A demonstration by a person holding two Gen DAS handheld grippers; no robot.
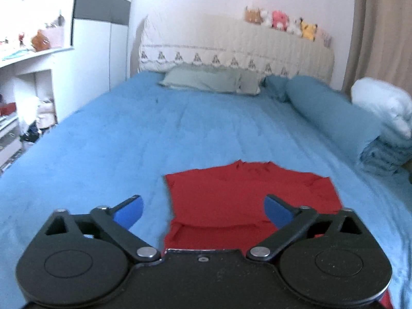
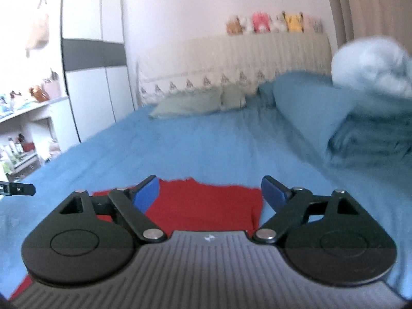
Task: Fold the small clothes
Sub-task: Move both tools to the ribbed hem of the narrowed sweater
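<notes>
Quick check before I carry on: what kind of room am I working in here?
A bedroom, most likely. A bed with a blue sheet and pillows fills the view, plush toys line the headboard, and a red garment lies on the sheet.

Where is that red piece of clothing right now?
The red garment lies flat on the blue bedspread near the foot of the bed, just beyond both open grippers, far from the pillows at the headboard.

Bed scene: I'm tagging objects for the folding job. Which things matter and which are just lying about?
For the job:
red garment
left gripper, open
right gripper, open
blue bedspread, the work surface

Just lying about:
green pillow
blue bolster
white duvet
plush toys
shelf clutter
</notes>
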